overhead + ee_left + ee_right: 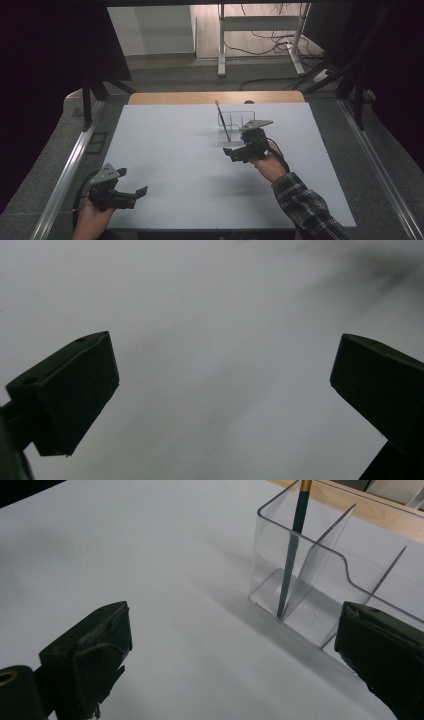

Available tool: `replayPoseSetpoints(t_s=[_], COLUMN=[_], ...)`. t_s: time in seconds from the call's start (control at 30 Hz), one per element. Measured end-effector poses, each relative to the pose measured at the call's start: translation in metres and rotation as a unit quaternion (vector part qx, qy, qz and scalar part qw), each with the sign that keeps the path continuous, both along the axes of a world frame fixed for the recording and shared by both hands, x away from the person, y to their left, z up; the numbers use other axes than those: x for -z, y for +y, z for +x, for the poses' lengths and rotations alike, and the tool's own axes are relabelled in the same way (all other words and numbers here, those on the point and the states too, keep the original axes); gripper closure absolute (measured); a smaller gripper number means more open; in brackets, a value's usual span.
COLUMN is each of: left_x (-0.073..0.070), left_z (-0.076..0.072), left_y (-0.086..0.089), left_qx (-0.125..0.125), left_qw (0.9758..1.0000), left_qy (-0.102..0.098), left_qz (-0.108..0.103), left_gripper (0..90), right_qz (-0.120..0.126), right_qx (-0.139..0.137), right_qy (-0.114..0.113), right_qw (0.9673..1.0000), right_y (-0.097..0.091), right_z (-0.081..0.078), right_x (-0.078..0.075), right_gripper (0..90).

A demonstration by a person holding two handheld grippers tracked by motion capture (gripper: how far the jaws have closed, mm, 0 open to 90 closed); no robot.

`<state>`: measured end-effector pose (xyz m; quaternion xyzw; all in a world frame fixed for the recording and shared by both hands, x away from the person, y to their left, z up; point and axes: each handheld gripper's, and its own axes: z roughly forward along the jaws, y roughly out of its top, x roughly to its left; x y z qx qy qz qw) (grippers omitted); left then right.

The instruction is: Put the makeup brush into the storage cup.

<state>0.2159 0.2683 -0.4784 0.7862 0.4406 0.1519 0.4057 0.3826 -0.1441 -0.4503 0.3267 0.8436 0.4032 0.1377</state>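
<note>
A clear plastic holder (236,123) with dividers stands on the white table (175,165), right of centre toward the back. A dark pencil (222,120) leans in its left compartment. In the right gripper view the holder (325,587) and the pencil (292,555) sit up right, just ahead of the jaws. My right gripper (234,152) hovers open just in front of the holder, empty, shown close up (235,665) over bare table. At the front left corner my left gripper (141,195) is open and empty, its jaws (225,395) wide apart over blank table.
A wooden strip (215,97) runs along the table's far edge. Metal rails (65,175) flank the table on both sides. Behind it stand a desk frame (260,30) and loose cables (280,45) on the floor. Dark curtains hang at both sides.
</note>
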Motion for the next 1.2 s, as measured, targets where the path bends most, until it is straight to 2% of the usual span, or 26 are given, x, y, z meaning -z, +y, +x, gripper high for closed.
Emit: replayPoseSetpoints(t_s=[0.3, 0.8, 1.2], left_x=[0.000, 0.001, 0.001], left_z=[0.000, 0.000, 0.000], left_y=[0.000, -0.001, -0.001], left_qx=[0.000, 0.001, 0.002], left_qw=[1.0000, 1.0000, 1.0000], left_qy=[0.002, 0.004, 0.005], left_qz=[-0.005, 0.003, 0.007], left_gripper=[0.0, 0.0, 0.0], right_qz=[0.010, 0.001, 0.006], right_qx=[-0.001, 0.001, 0.002], right_qy=[0.001, -0.004, -0.005], right_qw=[0.9999, 1.0000, 1.0000], right_y=[-0.005, -0.015, -0.024], right_z=[-0.006, -0.016, -0.025], right_x=[-0.002, -0.002, -0.004], right_gripper=[1.5, 1.5, 1.3])
